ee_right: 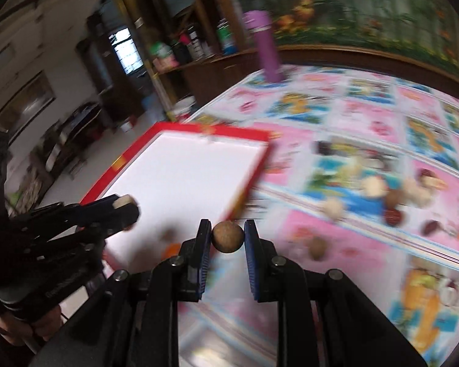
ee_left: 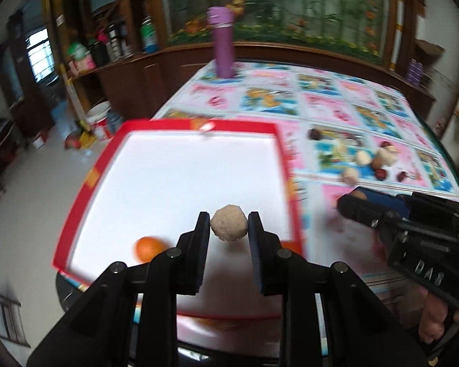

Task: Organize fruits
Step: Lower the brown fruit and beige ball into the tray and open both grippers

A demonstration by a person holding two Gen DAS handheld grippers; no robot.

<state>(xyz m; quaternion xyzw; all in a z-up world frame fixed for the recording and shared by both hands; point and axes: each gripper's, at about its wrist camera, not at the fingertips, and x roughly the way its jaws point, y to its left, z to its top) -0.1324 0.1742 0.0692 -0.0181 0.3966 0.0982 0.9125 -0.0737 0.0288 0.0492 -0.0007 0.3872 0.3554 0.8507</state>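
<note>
While pinched at centre frame, pale rough round fruit (ee_left: 229, 222) sits in left gripper (ee_left: 228, 224), brown smooth round fruit (ee_right: 227, 236) in right gripper (ee_right: 228, 237); both look light, firm; grip across the widest middle.

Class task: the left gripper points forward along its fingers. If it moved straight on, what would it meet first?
Probably the white floor of the red-rimmed tray, which lies ahead of the left gripper holding a pale round fruit; depth is unclear.

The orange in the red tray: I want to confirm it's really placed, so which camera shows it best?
The left wrist view: the orange lies on the white floor of the red tray, whole though blurred, left of the left gripper. The right wrist view shows only an orange smear partly behind the right gripper.
</note>
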